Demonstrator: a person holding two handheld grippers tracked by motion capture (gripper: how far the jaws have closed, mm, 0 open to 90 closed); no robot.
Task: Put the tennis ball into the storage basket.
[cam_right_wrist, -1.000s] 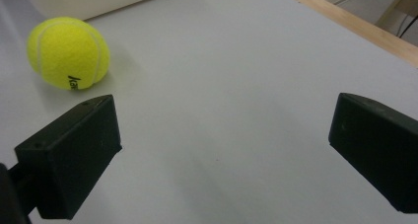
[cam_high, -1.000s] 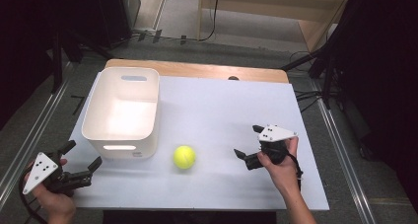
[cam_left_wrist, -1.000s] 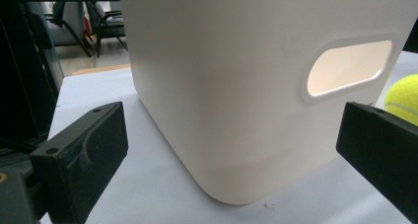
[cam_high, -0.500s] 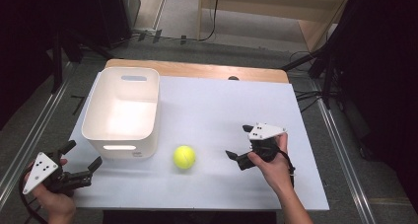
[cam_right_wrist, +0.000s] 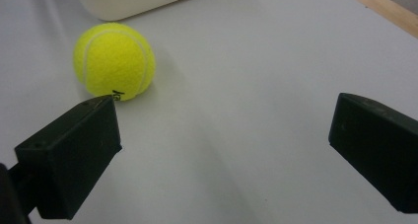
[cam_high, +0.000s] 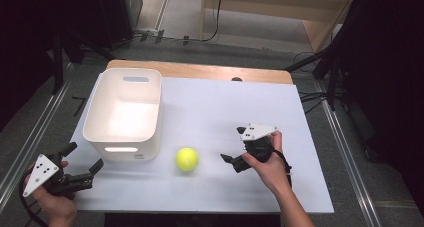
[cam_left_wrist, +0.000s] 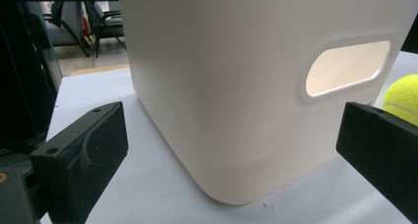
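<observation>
Yellow tennis ball (cam_right_wrist: 114,60) — black print, unreadable — before right gripper (cam_right_wrist: 224,150)

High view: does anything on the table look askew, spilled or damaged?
Nothing stands out. The white bin stands upright and looks intact, the tennis ball lies loose on the table beside it, and the right hand-held gripper is open, near the ball without touching it.
</observation>
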